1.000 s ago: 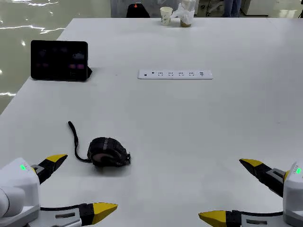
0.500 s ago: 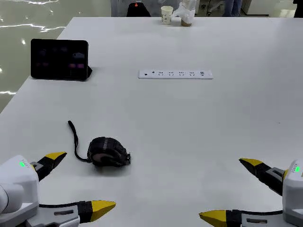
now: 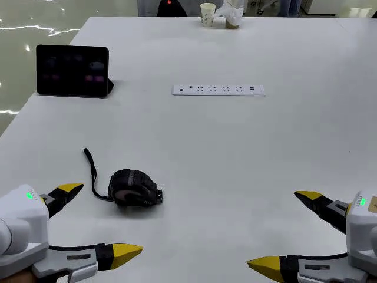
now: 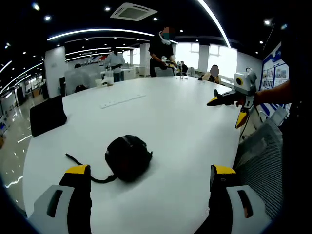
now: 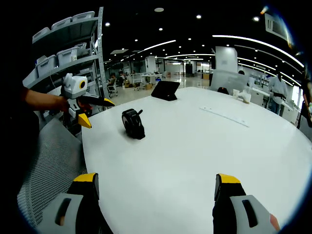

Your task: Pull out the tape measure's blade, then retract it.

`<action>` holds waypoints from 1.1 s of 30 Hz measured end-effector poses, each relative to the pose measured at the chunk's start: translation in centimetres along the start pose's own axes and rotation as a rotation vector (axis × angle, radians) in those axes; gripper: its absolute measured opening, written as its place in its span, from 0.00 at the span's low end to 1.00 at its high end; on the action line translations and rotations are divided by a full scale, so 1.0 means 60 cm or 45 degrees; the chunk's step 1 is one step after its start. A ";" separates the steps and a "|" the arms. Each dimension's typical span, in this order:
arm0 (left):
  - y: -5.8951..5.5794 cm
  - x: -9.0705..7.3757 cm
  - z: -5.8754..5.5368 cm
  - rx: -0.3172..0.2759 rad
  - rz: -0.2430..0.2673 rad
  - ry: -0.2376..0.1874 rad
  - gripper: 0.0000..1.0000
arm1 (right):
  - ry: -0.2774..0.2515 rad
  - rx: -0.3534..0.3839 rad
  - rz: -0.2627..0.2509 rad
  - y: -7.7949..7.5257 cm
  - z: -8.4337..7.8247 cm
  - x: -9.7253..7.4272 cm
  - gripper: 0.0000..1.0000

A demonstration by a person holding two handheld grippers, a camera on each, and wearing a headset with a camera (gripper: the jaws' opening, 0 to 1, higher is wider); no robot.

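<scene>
Desk: white and broad. Its left edge runs diagonally past the tablet, and its far edge lies behind the cups.
Open room: bare surface from the middle to the right edge, and between the two grippers along the near edge.
Tape measure: black case lying on its side toward the near-left corner, well clear of both edges. No blade is drawn out.
Strap: thin black loop trailing from the case toward the left edge.
Left gripper: at the near edge, jaws spread wide and holding nothing. The tape measure sits just ahead of the yellow tips, untouched.
Right gripper: at the near edge toward the right, jaws spread wide and empty, well apart from the tape measure.
Tablet: dark screen propped upright near the left edge.
Power strip: white, lying flat in the middle of the far half, parallel to the far edge.
Paper cup: upright at the far edge; contents cannot be told.
Crumpled white bundle: just beside the paper cup; too small to identify further.
</scene>
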State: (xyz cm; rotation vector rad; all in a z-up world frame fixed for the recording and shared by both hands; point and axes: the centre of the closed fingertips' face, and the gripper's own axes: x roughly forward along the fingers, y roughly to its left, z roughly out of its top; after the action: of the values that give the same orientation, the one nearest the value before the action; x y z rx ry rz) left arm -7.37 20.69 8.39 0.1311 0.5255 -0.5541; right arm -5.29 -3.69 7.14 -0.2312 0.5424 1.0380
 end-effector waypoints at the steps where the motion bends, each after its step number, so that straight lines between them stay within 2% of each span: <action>1: 0.002 0.001 0.000 0.002 -0.001 0.001 0.99 | 0.001 -0.004 0.003 -0.001 0.001 0.001 0.99; 16: 0.018 0.017 0.001 0.044 -0.037 0.028 0.99 | 0.043 -0.082 0.074 -0.010 0.008 0.027 0.99; 33: 0.043 0.040 -0.005 0.078 -0.073 0.088 0.99 | 0.096 -0.152 0.140 -0.020 0.008 0.061 0.99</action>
State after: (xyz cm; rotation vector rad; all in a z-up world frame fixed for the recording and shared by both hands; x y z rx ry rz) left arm -4.39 21.84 6.89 0.1940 0.5810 -0.6237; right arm -2.65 -1.33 5.56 -0.3501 0.5672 1.1733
